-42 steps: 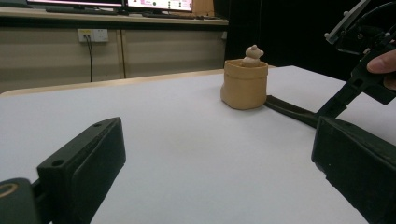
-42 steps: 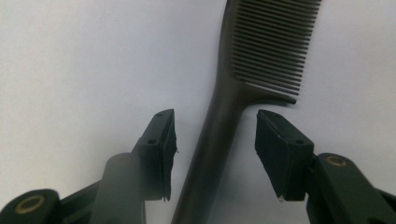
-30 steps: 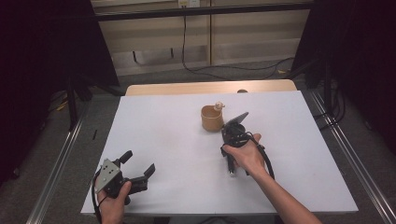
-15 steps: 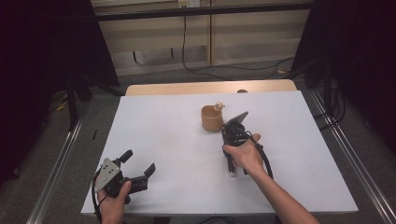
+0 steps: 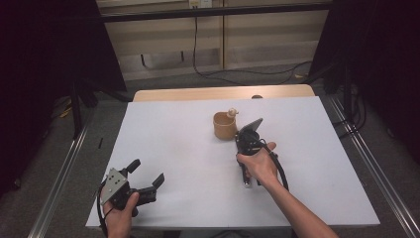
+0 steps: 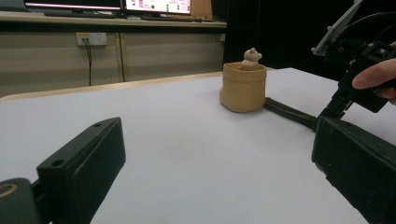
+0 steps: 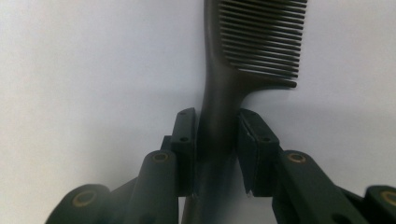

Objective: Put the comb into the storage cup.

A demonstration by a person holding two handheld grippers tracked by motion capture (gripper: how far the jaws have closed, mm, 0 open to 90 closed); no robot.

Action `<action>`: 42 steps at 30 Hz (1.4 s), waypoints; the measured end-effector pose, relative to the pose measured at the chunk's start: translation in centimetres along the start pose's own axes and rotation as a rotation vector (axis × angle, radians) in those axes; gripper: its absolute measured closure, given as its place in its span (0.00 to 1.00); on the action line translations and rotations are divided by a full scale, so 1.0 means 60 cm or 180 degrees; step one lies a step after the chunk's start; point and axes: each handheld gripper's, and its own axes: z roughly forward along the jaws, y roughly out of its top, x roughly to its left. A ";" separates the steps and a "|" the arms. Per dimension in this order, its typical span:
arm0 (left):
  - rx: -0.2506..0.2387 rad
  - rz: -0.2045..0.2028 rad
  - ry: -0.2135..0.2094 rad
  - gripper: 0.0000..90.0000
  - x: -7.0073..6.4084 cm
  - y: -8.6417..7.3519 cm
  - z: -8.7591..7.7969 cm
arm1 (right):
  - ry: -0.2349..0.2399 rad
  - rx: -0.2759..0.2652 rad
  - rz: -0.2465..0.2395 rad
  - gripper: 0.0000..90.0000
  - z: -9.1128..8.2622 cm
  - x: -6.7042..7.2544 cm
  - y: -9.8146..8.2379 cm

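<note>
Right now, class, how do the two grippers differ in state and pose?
The right gripper is shut on the comb, its jaws just closed on the handle; the left gripper stands open, nothing between its jaws. The right sits mid-table beside the cup; the left rests near the table's front left corner. Both are black and hand-held.

this is looking like a lab or recording room rather than a home. black curtains (image 5: 44,74) are hanging at both sides, and metal rails (image 5: 59,173) are running along the floor beside the white bench (image 5: 173,148). a cable (image 5: 195,44) is trailing down the pale panelled wall to the grey floor. in the left gripper view, monitors (image 6: 107,4) are glowing on a shelf above a wall socket (image 6: 91,38).
</note>
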 end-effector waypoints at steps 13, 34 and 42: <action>0.0004 -0.0001 0.0003 0.03 0.001 0.000 0.000 | 0.0145 -0.0018 0.0132 0.80 -0.007 -0.021 -0.003; 0.0006 0.0008 0.0002 0.03 0.000 0.000 0.001 | 0.0270 -0.0164 0.0156 0.81 -0.032 -0.043 -0.014; 0.0004 0.0005 0.0003 0.03 0.000 0.000 0.001 | 0.0281 -0.0260 0.0155 0.81 -0.042 -0.046 -0.018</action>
